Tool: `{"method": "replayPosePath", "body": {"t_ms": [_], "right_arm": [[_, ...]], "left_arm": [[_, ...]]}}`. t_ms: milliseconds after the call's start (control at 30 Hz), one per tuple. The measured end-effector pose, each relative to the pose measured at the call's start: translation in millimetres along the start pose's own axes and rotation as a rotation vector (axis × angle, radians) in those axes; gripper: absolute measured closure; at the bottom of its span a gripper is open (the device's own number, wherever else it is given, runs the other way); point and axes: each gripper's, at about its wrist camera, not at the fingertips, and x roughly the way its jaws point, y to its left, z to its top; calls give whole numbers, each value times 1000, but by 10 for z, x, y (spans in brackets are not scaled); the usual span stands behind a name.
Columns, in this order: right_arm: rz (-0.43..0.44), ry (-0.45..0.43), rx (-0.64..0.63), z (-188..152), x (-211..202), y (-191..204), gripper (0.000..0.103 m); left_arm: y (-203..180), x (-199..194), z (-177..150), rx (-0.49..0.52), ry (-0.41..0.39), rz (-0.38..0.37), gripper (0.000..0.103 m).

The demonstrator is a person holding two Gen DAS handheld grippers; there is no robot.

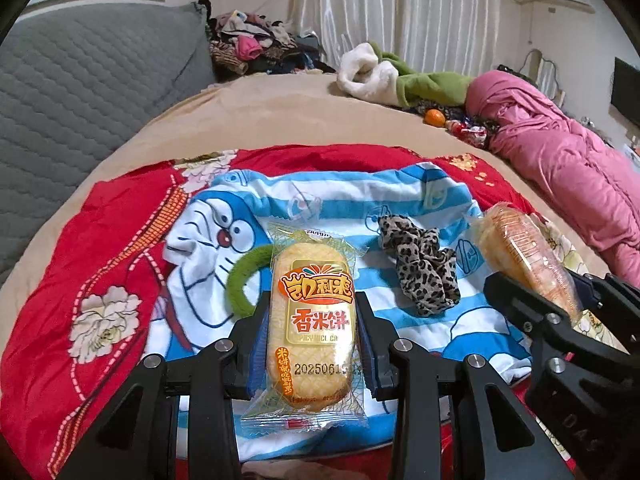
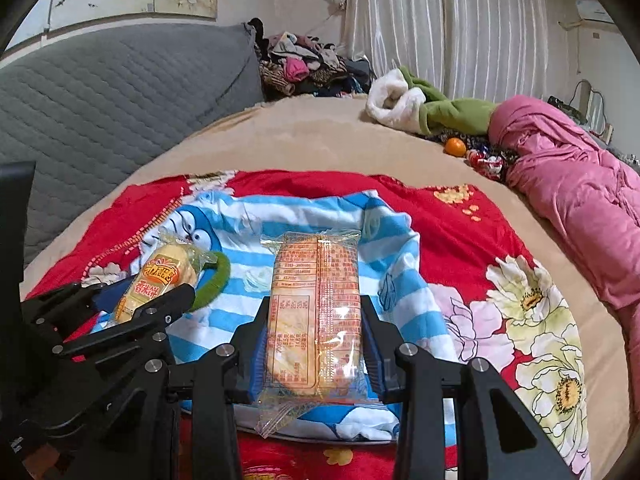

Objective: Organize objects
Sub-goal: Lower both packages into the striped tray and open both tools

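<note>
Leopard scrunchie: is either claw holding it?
No, the leopard scrunchie lies free on the striped cloth; the left claw grips a rice cake packet.

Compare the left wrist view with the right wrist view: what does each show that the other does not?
Only the left wrist view shows the leopard-print scrunchie and the printed front of the rice cracker pack in the left gripper.

Only the right wrist view shows the back label of the second cracker pack in the right gripper, and the large flowers on the red cloth.

Both show each gripper clamped on a pack, the green hair tie, the blue striped cartoon cloth, the orange and the pink quilt.
</note>
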Motion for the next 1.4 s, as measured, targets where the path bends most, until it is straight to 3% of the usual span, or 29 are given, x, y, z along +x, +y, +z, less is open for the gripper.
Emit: {"method": "replayPosePath", "body": {"t_ms": [667, 1233, 1333, 1400], "right_arm": [[-15, 140, -18, -247, 583, -42, 63], [-19, 201, -53, -368, 768, -39, 63], [-21, 208, -61, -368, 758, -33, 63], [-24, 216, -63, -369, 744, -34, 63]], "left_arm": [[-73, 513, -212, 0, 156, -21, 64], [-29, 638, -260, -2, 191, -1, 61], [5, 639, -272, -15, 216, -8, 57], [9, 625, -277, -10, 237, -4, 47]]}}
